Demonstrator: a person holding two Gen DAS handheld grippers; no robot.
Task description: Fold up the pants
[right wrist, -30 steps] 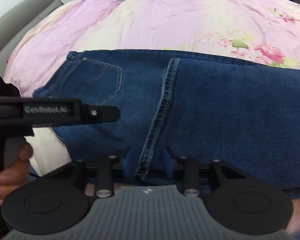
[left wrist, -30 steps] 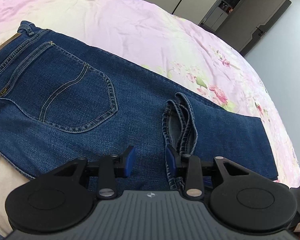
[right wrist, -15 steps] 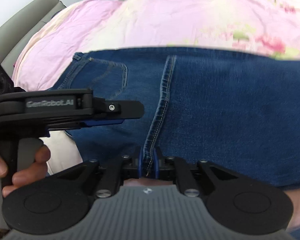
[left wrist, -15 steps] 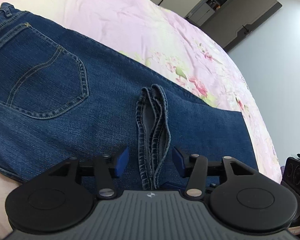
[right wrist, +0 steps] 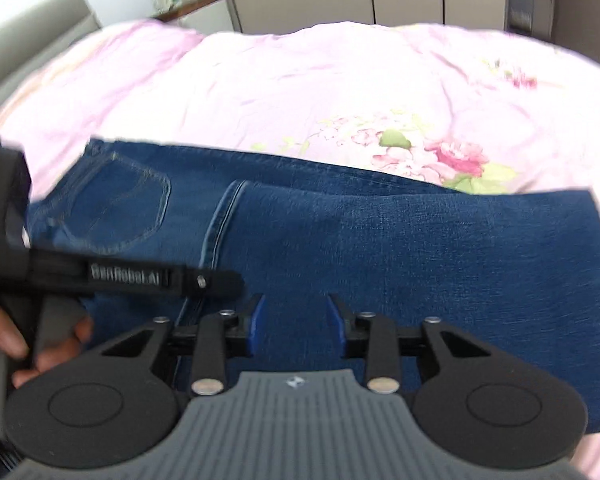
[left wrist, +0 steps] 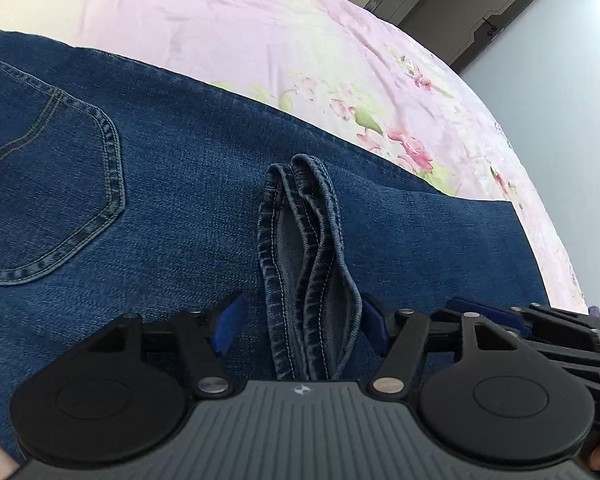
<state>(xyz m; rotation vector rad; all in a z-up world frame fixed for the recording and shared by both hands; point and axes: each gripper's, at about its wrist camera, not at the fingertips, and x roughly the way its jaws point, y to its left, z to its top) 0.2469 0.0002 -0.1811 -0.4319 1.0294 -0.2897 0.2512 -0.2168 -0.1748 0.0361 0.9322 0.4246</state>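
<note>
Denim pants lie folded across the pink floral bed. Left tool is opening, its pads clear of the leg hems between them; right tool is opening over flat denim, gripping nothing.

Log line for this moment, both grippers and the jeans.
left gripper: opening, hems between jaws | right gripper: opening, nothing gripped | jeans: folded on bed

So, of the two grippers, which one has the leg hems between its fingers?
The left gripper: the stacked leg hems stand between its opening jaws. The right gripper, also opening, has only flat denim below it.
</note>
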